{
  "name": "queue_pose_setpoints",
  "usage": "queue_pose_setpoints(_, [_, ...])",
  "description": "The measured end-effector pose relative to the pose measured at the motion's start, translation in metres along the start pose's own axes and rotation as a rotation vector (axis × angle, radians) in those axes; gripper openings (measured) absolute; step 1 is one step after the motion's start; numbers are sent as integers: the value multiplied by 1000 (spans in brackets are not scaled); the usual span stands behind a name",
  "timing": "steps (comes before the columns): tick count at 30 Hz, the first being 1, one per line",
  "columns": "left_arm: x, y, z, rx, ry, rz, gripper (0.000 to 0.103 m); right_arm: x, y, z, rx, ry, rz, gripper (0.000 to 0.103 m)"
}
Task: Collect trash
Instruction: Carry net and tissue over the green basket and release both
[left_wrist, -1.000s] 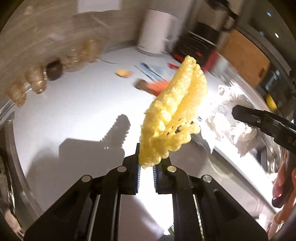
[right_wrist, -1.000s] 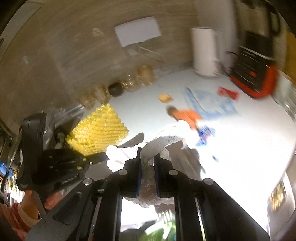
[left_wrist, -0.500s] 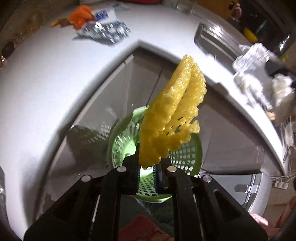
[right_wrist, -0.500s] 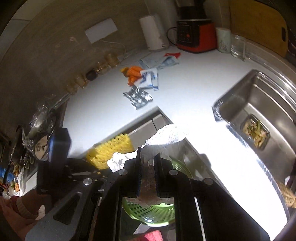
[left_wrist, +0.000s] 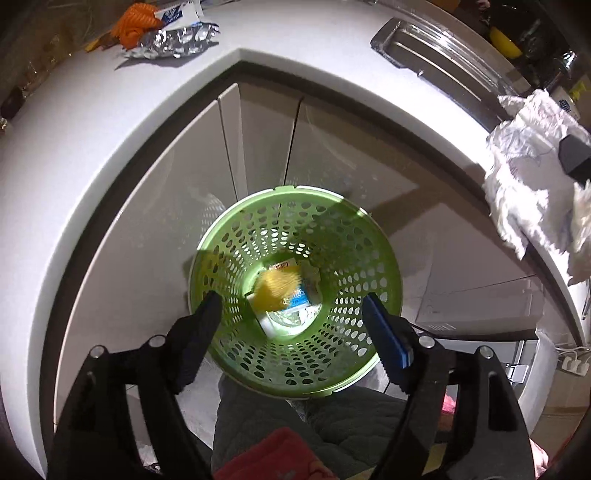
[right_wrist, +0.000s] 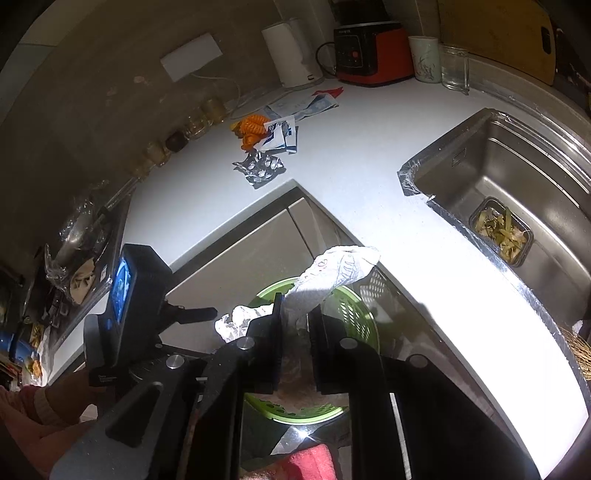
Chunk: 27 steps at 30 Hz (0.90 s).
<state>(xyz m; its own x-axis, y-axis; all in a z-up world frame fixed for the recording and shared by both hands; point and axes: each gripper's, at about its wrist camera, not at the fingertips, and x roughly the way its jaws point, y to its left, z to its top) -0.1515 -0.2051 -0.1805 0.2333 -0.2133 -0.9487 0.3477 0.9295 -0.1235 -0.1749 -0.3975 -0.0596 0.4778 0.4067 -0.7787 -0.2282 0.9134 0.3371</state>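
A: Status on L gripper (left_wrist: 293, 325)?
B: Jaws spread wide, nothing between them. It hangs over green perforated basket (left_wrist: 373, 258), which sits on the floor at the inside corner of the white counter (left_wrist: 74, 147).
A: Yellow mesh thing?
B: Yellow foam net (left_wrist: 273, 291) is inside the basket, blurred, over a blue/white wrapper (left_wrist: 297, 301) at the bottom. Can't tell if it's touching the wrapper yet.
A: R gripper (right_wrist: 295, 314)?
B: Clamped on crumpled white paper (right_wrist: 332, 273). Wad sticks up past the fingertips, w/ a bit bulging out on the L side. In L wrist view same wad shows at far R edge, over the counter lip. R gripper is above the basket rim too; green shows beneath its fingers.
A: Trash on counter?
B: Silver foil blister pack (right_wrist: 260, 168) near the corner, orange net (right_wrist: 251, 129) just behind it, blue/white packet (right_wrist: 282, 134) touching the orange net, bigger blue/white wrapper (right_wrist: 303, 105) + small red scrap (right_wrist: 328, 91) farther back.
A: Other stuff?
B: Steel sink (right_wrist: 517, 192) on R w/ a strainer tray of veg scraps (right_wrist: 500, 236). White kettle (right_wrist: 291, 51), red/black appliance (right_wrist: 373, 51), cup (right_wrist: 424, 59), glass (right_wrist: 454, 66) along the back wall. Row of jars (right_wrist: 177, 140) on L by the wall.
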Motion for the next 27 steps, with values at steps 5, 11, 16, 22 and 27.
queue_pose_setpoints(5, [-7,3,5,-9,-14,15,77,-1,1,-1,-1,-2,3,15])
queue_pose_setpoints(11, [-36,25,6,-70,-63,30,84,6,4,-5,-9,18,10,15])
queue_pose_setpoints(16, [-61,66,0,-156,-119,89,86,37,8,-18,-25,88,19,15])
queue_pose_setpoints(22, [-72,105,-5,-264,-133,128,86,76,16,-33,-54,169,-27,86])
queue_pose_setpoints(27, [-77,118,-9,-313,-144,133,86,76,20,-23,-37,164,-9,98])
